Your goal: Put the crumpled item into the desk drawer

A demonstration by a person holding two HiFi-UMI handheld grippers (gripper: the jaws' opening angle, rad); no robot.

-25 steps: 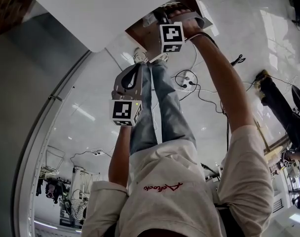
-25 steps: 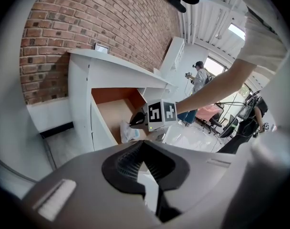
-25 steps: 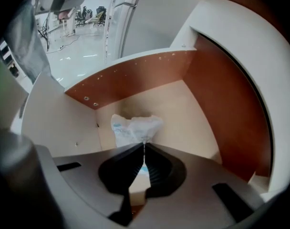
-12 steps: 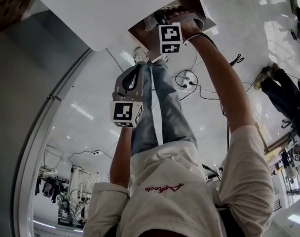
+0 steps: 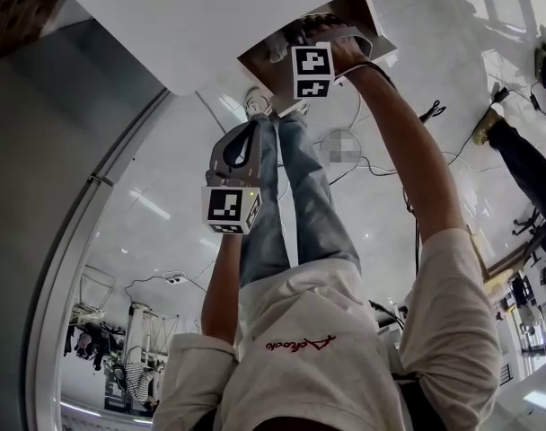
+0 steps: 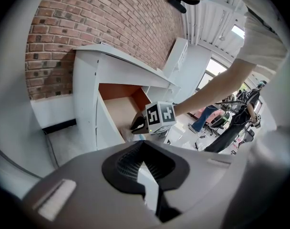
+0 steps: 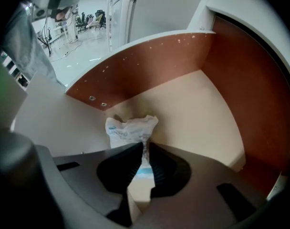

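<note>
Right tongs [image 7: 145, 146] clamp the crumpled white wrapper [image 7: 129, 128], holding it down inside the open desk drawer [image 7: 202, 109]; left tongs [image 6: 144, 144] hover outside, clenched, empty.

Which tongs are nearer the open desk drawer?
Right. The right tongs reach down inside the drawer, shut on the crumpled wrapper. The left tongs hang outside it, short of its open front, shut with nothing between them.
</note>
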